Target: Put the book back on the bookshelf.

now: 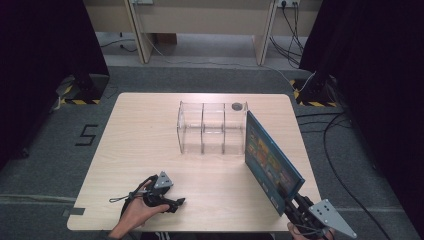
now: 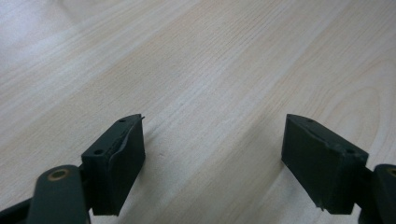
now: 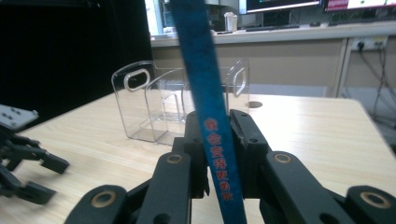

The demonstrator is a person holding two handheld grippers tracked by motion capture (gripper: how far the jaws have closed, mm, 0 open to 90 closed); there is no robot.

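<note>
- The right claw (image 1: 289, 206), at the lower right of the high view, pinches a thin blue book (image 1: 271, 161) by its lower corner, with both pads pressed flat against the covers.
- In the high view the book stands on edge and slants from the claw up toward the middle of the frame. Its cover is blue with rows of small colourful pictures.
- In the right gripper view the book (image 3: 205, 107) shows edge-on as a narrow blue strip with red characters printed along the spine, rising from the bottom centre to the top of the frame.
- The book's far end sits just beside the right end of a clear plastic organizer (image 1: 210, 127) with upright dividers, which stands on the table (image 1: 140, 130) at the centre of the frame.
- The left claw (image 1: 176, 202), at the lower left of the high view, rests low over the table. Its jaws are spread with bare wood between them.
</note>
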